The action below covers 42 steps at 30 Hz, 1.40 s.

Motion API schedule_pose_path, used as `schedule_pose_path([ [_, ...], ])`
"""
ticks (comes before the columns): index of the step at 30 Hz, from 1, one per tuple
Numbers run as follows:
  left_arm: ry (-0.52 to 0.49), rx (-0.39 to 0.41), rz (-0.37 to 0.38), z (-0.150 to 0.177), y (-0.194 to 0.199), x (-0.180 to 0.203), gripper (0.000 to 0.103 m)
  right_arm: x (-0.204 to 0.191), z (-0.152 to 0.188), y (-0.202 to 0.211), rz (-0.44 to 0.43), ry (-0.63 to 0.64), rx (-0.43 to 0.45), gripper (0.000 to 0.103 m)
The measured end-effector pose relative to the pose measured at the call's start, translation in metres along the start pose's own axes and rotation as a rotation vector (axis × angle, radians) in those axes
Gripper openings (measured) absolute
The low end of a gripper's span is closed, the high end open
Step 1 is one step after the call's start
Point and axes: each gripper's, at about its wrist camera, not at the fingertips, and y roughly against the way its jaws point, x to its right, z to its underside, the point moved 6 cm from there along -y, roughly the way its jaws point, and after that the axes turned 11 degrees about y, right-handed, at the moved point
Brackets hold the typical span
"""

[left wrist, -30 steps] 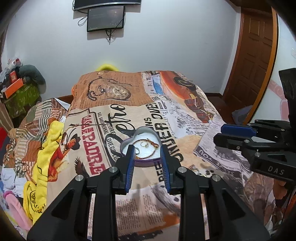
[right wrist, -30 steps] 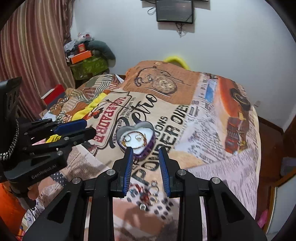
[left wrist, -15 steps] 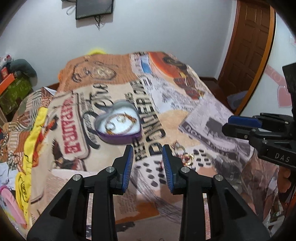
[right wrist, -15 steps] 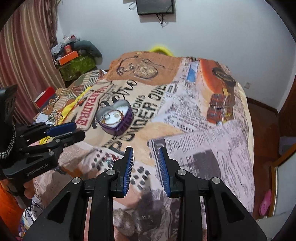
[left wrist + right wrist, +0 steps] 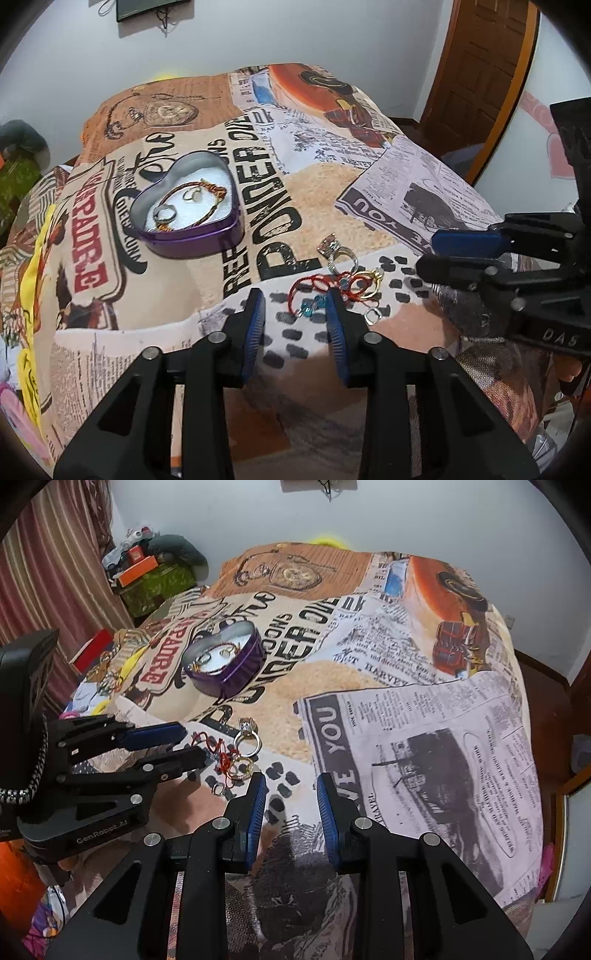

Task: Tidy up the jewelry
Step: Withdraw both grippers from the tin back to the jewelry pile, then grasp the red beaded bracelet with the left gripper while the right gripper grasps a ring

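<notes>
A purple heart-shaped tin (image 5: 186,212) sits on the bed; it holds a braided bracelet and rings on white padding, and also shows in the right wrist view (image 5: 225,664). Loose jewelry lies nearer me: a large silver ring (image 5: 338,251), a gold ring (image 5: 367,282), a red cord bracelet (image 5: 314,286) and blue beads (image 5: 312,306). My left gripper (image 5: 295,308) is open and empty just above the red cord and beads. My right gripper (image 5: 290,794) is open and empty, right of the pile (image 5: 240,753).
A printed newspaper-pattern bedspread (image 5: 406,720) covers the bed. Yellow cloth (image 5: 29,280) lies at its left edge. A wooden door (image 5: 480,74) stands at the back right, and boxes and clutter (image 5: 147,568) against the curtain at the left.
Both grippers pulled back from the tin and swung toward the loose jewelry pile. The left gripper has come down close over the red cord. Both stayed open.
</notes>
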Motion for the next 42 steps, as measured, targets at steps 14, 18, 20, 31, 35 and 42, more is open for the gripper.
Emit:
schedule_pose_path([
  [14, -0.012, 0.004, 0.062, -0.001, -0.009, 0.005, 0.012, -0.003, -0.003, -0.017, -0.033, 0.011, -0.012, 0.026],
  [18, 0.021, 0.013, 0.071, -0.001, -0.008, -0.001, 0.006, -0.002, -0.009, -0.018, -0.036, 0.006, -0.004, 0.026],
  [20, 0.032, 0.028, 0.055, -0.002, -0.005, -0.004, 0.006, -0.001, -0.011, -0.018, -0.035, 0.003, -0.002, 0.026],
  [31, 0.092, 0.106, 0.021, -0.015, 0.014, -0.032, 0.006, -0.014, -0.035, -0.029, -0.049, 0.043, 0.007, 0.026],
  [35, 0.098, 0.121, 0.022, -0.017, 0.016, -0.036, 0.006, -0.024, -0.040, -0.039, -0.064, 0.075, -0.009, 0.026],
  [42, 0.121, 0.121, 0.027, -0.016, 0.014, -0.043, 0.006, -0.029, -0.040, -0.049, -0.036, 0.113, -0.036, 0.018],
])
